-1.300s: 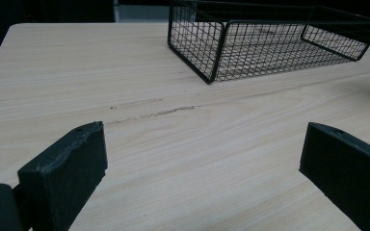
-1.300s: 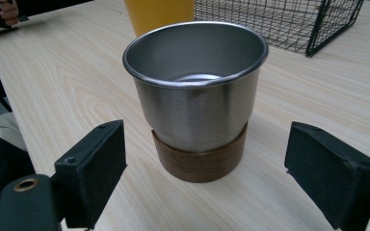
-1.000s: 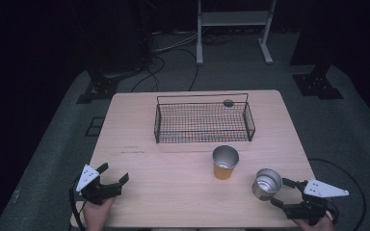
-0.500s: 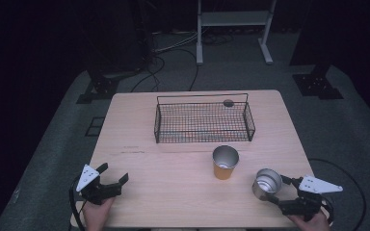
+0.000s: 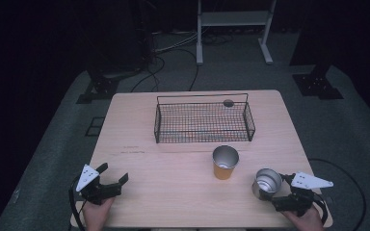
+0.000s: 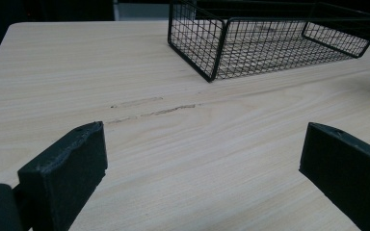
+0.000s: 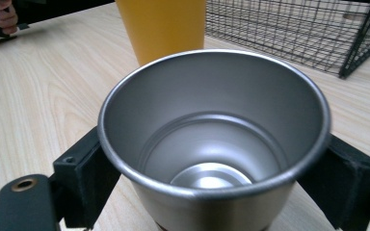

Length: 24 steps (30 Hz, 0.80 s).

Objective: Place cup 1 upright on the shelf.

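Observation:
A silver metal cup stands upright and empty at the table's front right. My right gripper reaches around it from the right, and its black jaws lie against the cup's wall on both sides, as the right gripper view shows around the silver cup. An orange cup with a silver inside stands just left of and beyond it, seen close behind as the orange cup. My left gripper rests at the front left, open, with bare tabletop between its jaws.
A black wire basket sits empty at the middle back of the wooden table; the same basket lies ahead of the left gripper. A small dark round object lies behind the basket. The table's front edge is close to both hands.
The right gripper has slid a little left, farther around the silver cup. The cup, the orange cup and the left gripper have stayed put.

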Motion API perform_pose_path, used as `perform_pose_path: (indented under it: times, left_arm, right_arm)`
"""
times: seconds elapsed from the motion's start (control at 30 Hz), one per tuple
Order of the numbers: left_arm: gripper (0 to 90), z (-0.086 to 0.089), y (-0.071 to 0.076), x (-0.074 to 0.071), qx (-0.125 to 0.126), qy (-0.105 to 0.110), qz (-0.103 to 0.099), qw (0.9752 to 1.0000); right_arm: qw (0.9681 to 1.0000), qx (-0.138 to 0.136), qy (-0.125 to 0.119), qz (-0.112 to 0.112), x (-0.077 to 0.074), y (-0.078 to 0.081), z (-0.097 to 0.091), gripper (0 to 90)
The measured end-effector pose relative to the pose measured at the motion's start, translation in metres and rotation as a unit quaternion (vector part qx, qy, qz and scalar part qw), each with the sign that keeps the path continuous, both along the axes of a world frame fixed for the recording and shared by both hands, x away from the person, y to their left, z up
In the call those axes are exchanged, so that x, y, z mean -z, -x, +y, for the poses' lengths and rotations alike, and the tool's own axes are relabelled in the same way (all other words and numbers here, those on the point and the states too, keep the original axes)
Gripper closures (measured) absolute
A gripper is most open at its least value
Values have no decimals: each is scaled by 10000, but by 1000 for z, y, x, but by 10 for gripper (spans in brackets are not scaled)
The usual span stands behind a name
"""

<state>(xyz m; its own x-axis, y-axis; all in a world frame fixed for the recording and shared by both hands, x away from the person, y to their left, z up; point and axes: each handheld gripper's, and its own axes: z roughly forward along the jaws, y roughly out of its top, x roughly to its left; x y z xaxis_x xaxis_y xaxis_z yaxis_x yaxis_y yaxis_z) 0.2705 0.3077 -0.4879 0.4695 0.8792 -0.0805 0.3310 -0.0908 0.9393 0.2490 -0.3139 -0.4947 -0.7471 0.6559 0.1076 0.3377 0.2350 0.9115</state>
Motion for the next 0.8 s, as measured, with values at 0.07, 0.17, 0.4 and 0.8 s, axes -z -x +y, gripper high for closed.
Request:
perform_pose_path:
  times: [0.07,0.17,0.4,0.8]
  left_arm:
    - [17,0,0,0,1,2,1,10000]
    - [17,0,0,0,-4,-7,-4,10000]
    - [17,0,1,-1,-9,6,-14,10000]
    - [17,0,1,-1,11,-1,-19,10000]
  right_arm:
    - [10000,-9,44,-56,0,0,1,136]
    - [10000,-26,16,-54,0,0,0,155]
    - [9999,-87,75,-81,-3,1,0,168]
    - [9998,-199,-13,-46,-14,-5,-4,175]
